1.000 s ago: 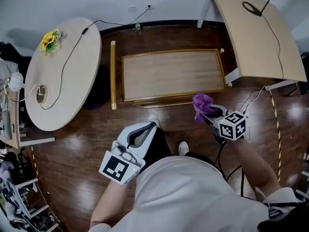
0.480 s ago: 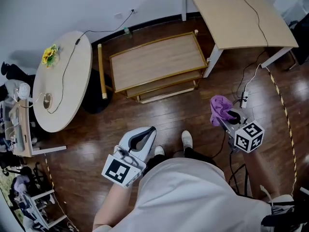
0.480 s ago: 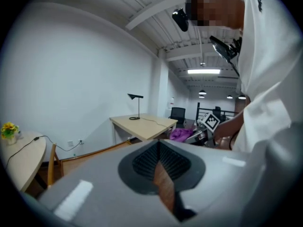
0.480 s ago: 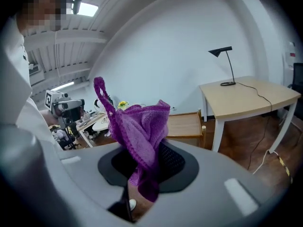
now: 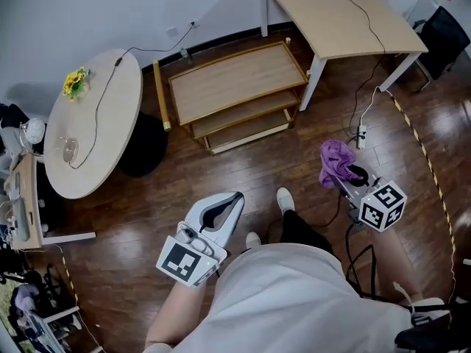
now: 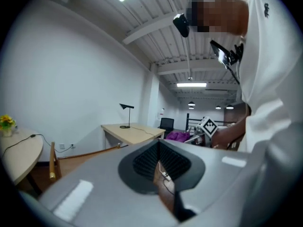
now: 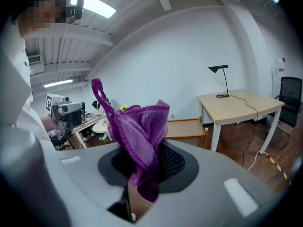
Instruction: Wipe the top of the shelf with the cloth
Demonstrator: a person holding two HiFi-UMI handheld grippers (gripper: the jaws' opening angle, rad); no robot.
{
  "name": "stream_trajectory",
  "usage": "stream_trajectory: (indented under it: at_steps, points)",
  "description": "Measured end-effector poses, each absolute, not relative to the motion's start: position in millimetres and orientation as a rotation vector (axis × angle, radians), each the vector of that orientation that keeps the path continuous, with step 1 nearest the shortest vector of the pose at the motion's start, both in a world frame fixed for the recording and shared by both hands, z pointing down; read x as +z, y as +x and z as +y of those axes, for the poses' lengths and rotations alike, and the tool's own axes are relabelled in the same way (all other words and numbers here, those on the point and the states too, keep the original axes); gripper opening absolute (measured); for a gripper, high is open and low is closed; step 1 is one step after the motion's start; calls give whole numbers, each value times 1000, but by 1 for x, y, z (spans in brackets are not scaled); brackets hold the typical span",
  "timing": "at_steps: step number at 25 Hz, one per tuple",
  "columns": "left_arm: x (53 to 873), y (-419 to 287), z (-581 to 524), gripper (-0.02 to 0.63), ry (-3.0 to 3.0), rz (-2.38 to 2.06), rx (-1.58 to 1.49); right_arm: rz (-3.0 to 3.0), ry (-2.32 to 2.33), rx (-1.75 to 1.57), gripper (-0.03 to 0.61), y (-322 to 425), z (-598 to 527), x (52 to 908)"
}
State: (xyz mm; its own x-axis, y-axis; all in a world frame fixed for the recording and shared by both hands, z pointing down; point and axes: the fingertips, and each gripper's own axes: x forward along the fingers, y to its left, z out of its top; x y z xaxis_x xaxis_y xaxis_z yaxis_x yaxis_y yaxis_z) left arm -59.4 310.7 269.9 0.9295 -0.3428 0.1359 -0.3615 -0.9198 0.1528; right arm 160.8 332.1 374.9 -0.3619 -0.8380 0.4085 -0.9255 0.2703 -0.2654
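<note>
The low wooden shelf [image 5: 234, 81] stands by the far wall, well away from both grippers; its top is bare. It also shows behind the cloth in the right gripper view, shelf [image 7: 185, 128]. A purple cloth [image 5: 335, 161] sticks up out of my right gripper [image 5: 352, 176], which is shut on it above the floor at the right. In the right gripper view the cloth [image 7: 138, 126] fills the space between the pads. My left gripper [image 5: 223, 210] hangs over the floor near the person's feet, shut, with nothing in it; left gripper [image 6: 159, 161].
A round table [image 5: 92, 127] with yellow flowers [image 5: 76, 81] and a cable stands at the left. A rectangular desk [image 5: 340, 15] stands right of the shelf, with a black chair [image 5: 445, 37] beyond it. A power strip [image 5: 360, 133] and striped tape [image 5: 430, 169] lie on the floor.
The view has drawn back from the shelf, which now sits higher and farther away. The right gripper with the cloth has moved from the shelf's front edge out over the floor.
</note>
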Motion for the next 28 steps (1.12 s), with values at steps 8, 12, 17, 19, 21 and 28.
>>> stream_trajectory:
  at_steps: [8, 12, 17, 19, 21, 28]
  points:
    - [301, -121, 372, 18, 2930, -428, 236, -2337, 1754, 647, 100, 108, 408, 323]
    - [297, -125, 398, 18, 2949, -445, 234, -2358, 1759, 599, 100, 104, 434, 312]
    - [277, -104, 426, 18, 2949, -489, 177, -2416, 1743, 549, 100, 113, 465, 295]
    - [273, -90, 439, 18, 2940, -513, 157, -2435, 1737, 541, 101, 125, 482, 290]
    - [272, -71, 463, 18, 2931, -532, 145, -2452, 1740, 531, 101, 143, 511, 290]
    - [269, -36, 532, 18, 2940, -574, 178, -2471, 1703, 552, 100, 174, 572, 306]
